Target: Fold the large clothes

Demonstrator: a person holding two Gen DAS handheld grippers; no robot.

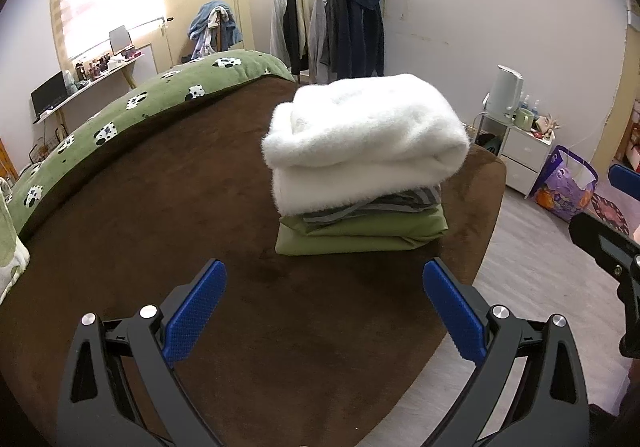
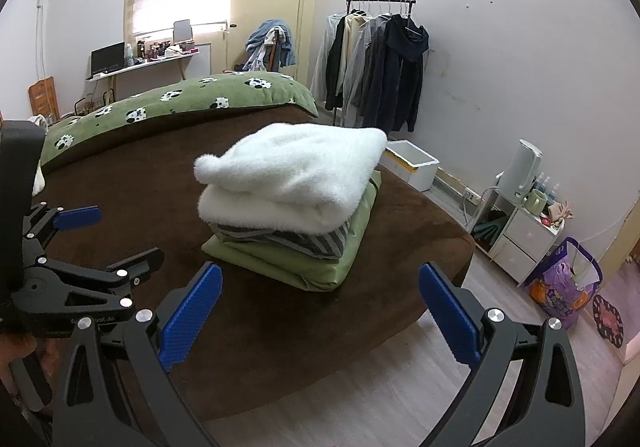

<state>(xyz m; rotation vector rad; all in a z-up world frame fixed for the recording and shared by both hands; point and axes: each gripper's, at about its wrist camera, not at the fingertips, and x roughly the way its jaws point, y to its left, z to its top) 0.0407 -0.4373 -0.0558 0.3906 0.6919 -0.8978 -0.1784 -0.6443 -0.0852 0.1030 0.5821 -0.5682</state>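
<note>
A stack of folded clothes sits on the brown bedspread (image 1: 160,247), near the corner of the bed. On top lies a fluffy white garment (image 1: 360,135), thick and plush, folded over on itself so that its rounded fold faces the cameras (it overhangs the layers below on the near side). Under it is a thin grey striped garment (image 2: 296,239), its edges slightly rumpled. At the bottom rests a smooth olive-green garment (image 1: 360,237), folded flat into a neat rectangle, touching the bedspread.
</note>
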